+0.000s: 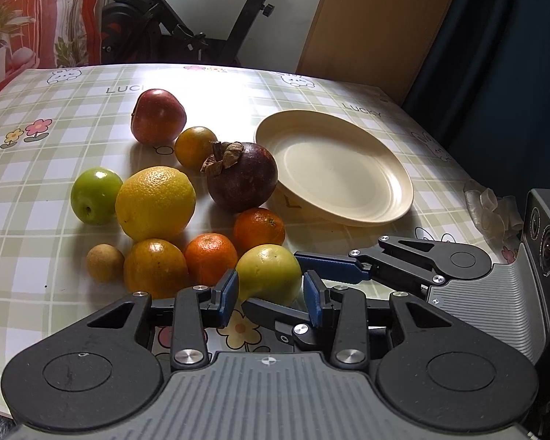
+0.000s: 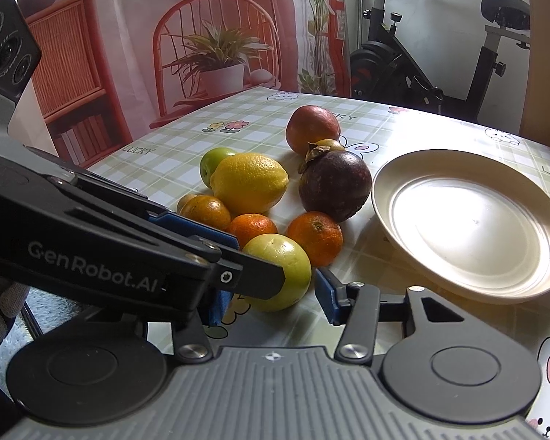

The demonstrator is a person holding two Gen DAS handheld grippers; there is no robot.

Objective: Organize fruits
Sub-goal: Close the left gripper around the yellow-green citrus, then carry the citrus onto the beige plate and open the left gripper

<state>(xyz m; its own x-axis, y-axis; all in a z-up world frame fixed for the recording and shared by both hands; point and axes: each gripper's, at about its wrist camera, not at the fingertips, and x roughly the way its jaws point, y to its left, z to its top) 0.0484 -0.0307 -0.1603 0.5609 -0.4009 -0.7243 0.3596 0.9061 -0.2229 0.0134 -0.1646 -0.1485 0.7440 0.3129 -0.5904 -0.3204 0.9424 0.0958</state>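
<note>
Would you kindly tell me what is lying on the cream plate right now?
Nothing lies on the cream plate; its whole dish shows bare. The tablecloth beneath it is covered.

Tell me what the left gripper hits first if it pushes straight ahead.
The yellow-green fruit: it already sits between the open left gripper's pads. The right gripper crosses close beside it, so contact there is possible too; depth is unclear.

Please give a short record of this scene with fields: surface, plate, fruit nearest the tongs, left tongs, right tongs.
surface: checked tablecloth
plate: cream plate, nothing on it
nearest fruit: yellow-green fruit, on the cloth
left tongs: open, pads either side of that fruit
right tongs: open, around the same fruit
other fruit: loose pile left of the plate
</note>
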